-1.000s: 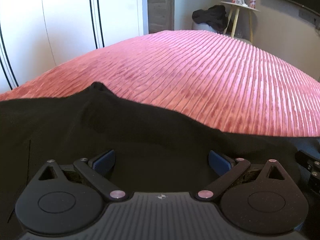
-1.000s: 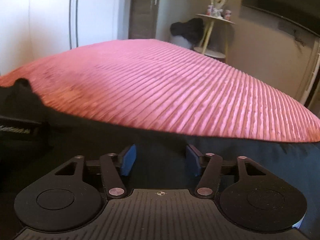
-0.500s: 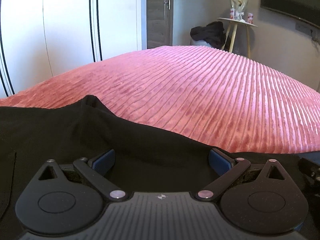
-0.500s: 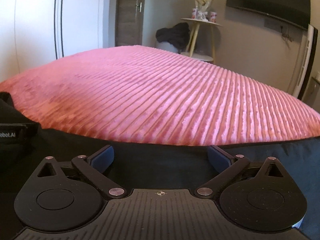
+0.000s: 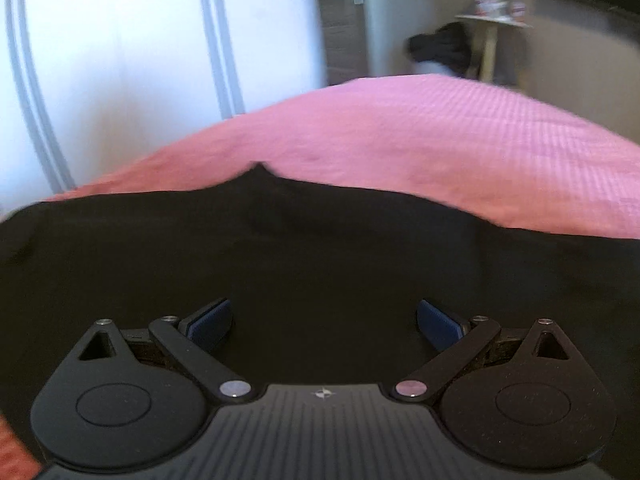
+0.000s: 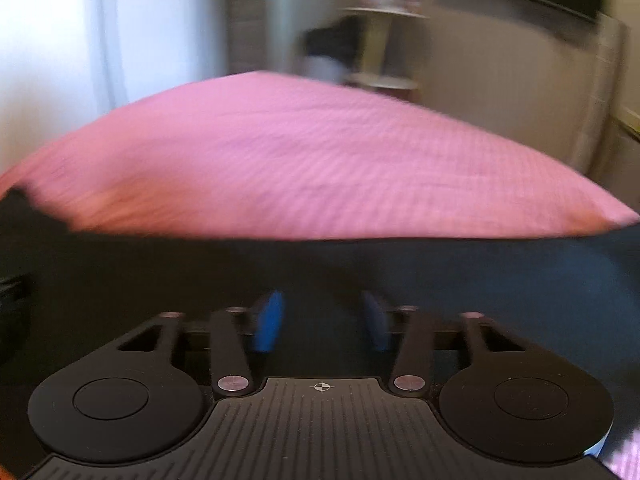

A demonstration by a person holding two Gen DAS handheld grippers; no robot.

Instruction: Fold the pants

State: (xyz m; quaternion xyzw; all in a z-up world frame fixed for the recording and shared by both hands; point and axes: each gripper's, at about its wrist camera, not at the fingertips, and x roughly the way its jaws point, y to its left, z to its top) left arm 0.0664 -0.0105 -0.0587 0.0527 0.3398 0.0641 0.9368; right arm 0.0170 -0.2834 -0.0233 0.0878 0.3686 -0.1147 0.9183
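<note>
Black pants (image 5: pixel 320 248) lie spread on a pink ribbed bedspread (image 5: pixel 440 148); they also fill the near part of the right wrist view (image 6: pixel 400 264). My left gripper (image 5: pixel 324 324) is open wide, its blue pads (image 5: pixel 208 320) just over the black fabric, holding nothing. My right gripper (image 6: pixel 322 320) has its blue pads (image 6: pixel 268 320) partly closed with a gap between them, low over the pants. Both views are blurred by motion.
The pink bedspread (image 6: pixel 300 168) stretches far ahead. Beyond the bed stand white wardrobe doors (image 5: pixel 120 60), a wooden door (image 5: pixel 340 20), and a small side table (image 5: pixel 496 40) with a dark garment (image 5: pixel 440 48) beside it.
Both grippers have tilted and moved, blurring the views. The right gripper's pads have come closer together than half a second ago. The left gripper stays wide open.
</note>
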